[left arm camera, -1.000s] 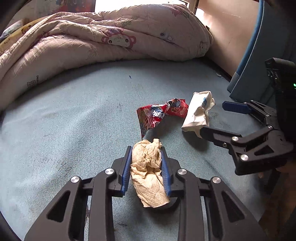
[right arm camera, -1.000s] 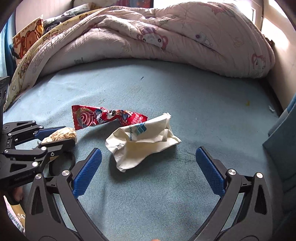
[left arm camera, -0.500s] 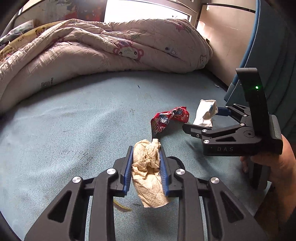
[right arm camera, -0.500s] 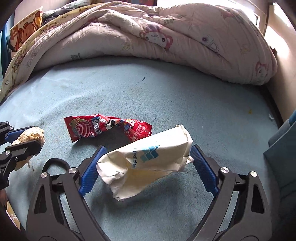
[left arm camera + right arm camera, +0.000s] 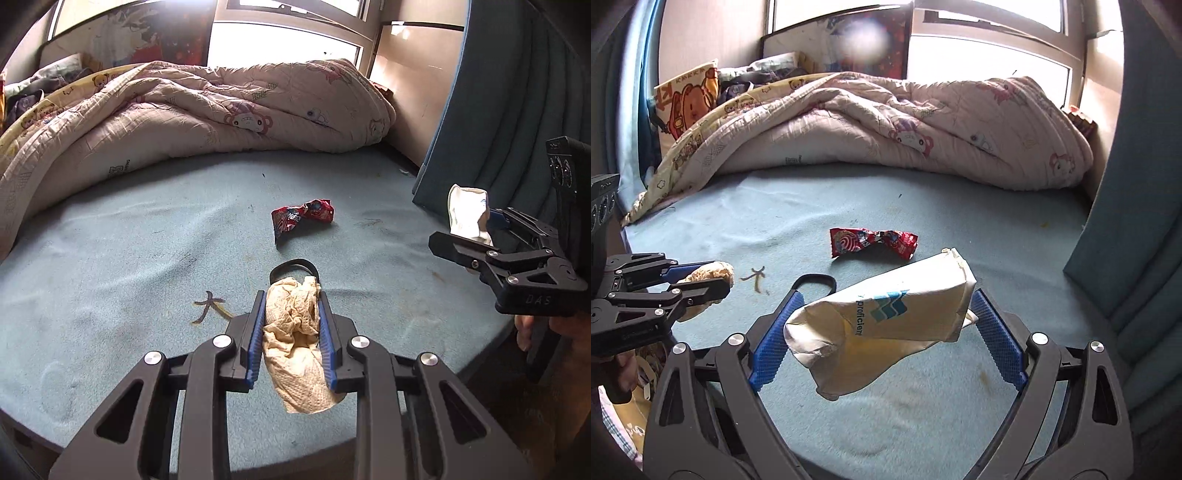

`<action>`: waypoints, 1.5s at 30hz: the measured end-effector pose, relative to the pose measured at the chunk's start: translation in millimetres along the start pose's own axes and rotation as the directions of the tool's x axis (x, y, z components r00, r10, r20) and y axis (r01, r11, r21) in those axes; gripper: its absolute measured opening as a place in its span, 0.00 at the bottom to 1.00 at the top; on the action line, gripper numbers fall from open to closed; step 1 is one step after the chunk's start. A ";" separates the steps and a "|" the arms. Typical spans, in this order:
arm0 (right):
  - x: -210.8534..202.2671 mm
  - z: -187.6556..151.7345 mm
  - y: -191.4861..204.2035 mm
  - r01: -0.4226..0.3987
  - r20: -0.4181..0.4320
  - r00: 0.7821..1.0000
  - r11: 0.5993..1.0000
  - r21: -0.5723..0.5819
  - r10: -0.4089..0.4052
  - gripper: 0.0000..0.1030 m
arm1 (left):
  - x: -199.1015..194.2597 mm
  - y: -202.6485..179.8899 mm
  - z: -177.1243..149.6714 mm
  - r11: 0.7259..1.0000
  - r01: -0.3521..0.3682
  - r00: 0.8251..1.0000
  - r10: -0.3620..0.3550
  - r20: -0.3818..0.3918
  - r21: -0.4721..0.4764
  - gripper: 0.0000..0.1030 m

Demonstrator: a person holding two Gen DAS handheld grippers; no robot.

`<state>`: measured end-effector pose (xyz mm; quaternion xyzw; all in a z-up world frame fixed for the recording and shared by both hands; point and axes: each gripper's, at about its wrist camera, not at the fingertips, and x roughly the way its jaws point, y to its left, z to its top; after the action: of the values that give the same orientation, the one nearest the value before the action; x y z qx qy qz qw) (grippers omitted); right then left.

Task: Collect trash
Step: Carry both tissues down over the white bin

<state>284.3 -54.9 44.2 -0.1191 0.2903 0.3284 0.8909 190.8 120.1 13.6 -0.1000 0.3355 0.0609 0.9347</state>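
Left gripper (image 5: 291,325): clamped on crumpled tissue (image 5: 295,343), as before.
Right gripper (image 5: 882,332): has closed on white packet (image 5: 886,321), now lifted off mattress (image 5: 960,206).
Red wrapper (image 5: 873,242): still lying on mattress.
Implication: two pieces secured; wrapper remains.

"DAS" on the right tongs (image 5: 480,236); "proficien" on the white wrapper (image 5: 886,321).
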 end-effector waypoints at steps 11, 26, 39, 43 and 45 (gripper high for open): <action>-89.1 -65.5 31.6 -0.096 0.074 0.993 0.994 0.046 0.093 0.85 | -74.1 -31.3 -64.6 0.999 0.012 0.999 -0.013 0.042 0.038 0.24; -77.3 -242.1 74.5 -0.124 -0.105 0.986 0.992 0.022 0.126 0.85 | -57.2 -50.3 -201.4 0.996 0.085 0.993 -0.083 -0.080 0.018 0.24; 0.9 -341.3 84.4 -0.175 -0.288 0.938 0.981 0.081 0.191 0.85 | 14.4 -37.5 -278.1 0.994 0.113 0.974 -0.111 -0.199 0.000 0.24; 18.5 -350.3 81.3 -0.170 -0.321 0.929 0.982 0.080 0.187 0.85 | 38.0 -33.4 -293.8 0.995 0.095 0.964 -0.090 -0.250 0.005 0.24; 30.7 -354.8 82.1 -0.146 -0.342 0.927 0.988 0.049 0.155 0.85 | 51.8 -31.0 -300.4 0.996 0.093 0.956 -0.089 -0.279 0.002 0.24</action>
<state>93.7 -120.0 -260.8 -0.1419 0.4537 0.3664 0.7999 51.5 23.9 -241.7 -0.1158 0.4590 0.0007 0.8808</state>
